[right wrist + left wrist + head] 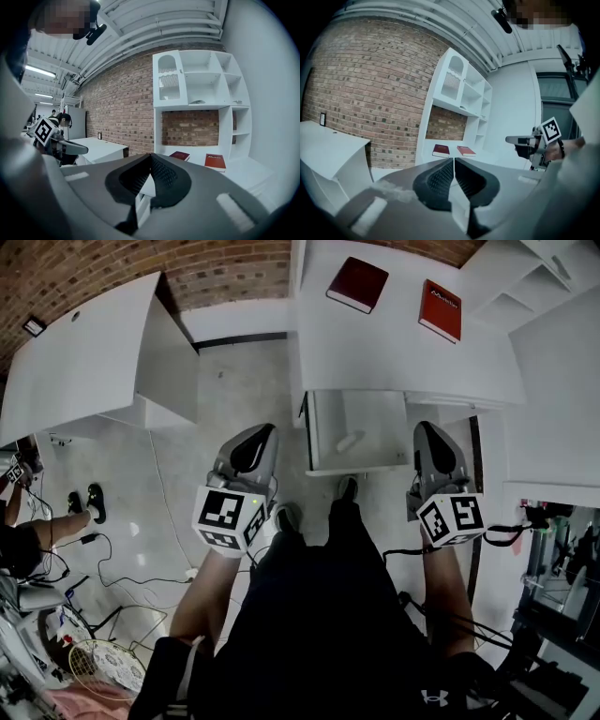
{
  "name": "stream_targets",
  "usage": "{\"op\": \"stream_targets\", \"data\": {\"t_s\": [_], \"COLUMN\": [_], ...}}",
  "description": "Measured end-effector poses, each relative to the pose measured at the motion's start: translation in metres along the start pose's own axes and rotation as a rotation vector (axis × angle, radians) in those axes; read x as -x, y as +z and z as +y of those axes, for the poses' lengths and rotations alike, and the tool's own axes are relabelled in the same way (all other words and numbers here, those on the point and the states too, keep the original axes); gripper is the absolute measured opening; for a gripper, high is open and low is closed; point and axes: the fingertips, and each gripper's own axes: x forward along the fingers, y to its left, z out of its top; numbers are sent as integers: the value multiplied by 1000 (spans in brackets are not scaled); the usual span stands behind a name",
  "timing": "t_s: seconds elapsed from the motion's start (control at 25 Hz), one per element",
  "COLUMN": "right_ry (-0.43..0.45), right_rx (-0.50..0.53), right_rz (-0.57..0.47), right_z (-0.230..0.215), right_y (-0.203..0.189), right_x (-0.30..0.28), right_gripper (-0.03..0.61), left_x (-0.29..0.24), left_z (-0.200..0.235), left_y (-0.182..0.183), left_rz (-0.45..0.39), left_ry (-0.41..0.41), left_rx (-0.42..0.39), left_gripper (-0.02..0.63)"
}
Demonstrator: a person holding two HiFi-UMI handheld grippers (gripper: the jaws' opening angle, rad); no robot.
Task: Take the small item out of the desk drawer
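Note:
The white desk (403, 352) has its drawer (317, 442) pulled open toward me. A small pale oblong item (350, 441) lies on the drawer's floor. My left gripper (257, 432) hovers over the floor just left of the drawer, jaws shut and empty. My right gripper (426, 429) hangs just right of the drawer, at the desk's front edge, also shut on nothing. In the left gripper view the left gripper (453, 161) has its pads pressed together. The right gripper view shows the right gripper (150, 156) shut the same way. Both point toward the desk.
Two red books (357, 283) (441, 309) lie on the desk top. A white shelf unit (525, 282) stands at the back right. A second white desk (84, 362) is at the left. Cables (141, 549) trail over the floor, and a person (37, 531) sits at the left edge.

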Motion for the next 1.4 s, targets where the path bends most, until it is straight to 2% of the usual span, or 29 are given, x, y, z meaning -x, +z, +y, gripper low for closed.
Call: {"op": "stream_targets", "data": {"t_s": [0.2, 0.52, 0.68, 0.88, 1.08, 1.24, 1.4], "right_ry": [76, 237, 327, 480, 666, 779, 833], "right_rx": [-27, -36, -32, 4, 25, 126, 235], "right_rz": [28, 88, 121, 168, 272, 364, 466], "right_z": [-26, -80, -92, -83, -55, -33, -19], "right_y": [-21, -36, -50, -68, -105, -154, -206], "right_x": [-39, -94, -115, -135, -139, -138, -139], "right_gripper": [3, 3, 3, 3, 5, 6, 9], "left_x": [-30, -94, -115, -129, -130, -132, -140], "left_z": [4, -12, -14, -11, -10, -13, -25], "left_y": [-16, -32, -44, -60, -76, -99, -130], "left_rz": [49, 135, 170, 205, 246, 295, 361], "left_ry": [64, 174, 230, 302, 357, 354, 298], "left_rx": [7, 42, 71, 77, 51, 7, -25], "left_gripper": [11, 11, 11, 11, 11, 11, 11]}}
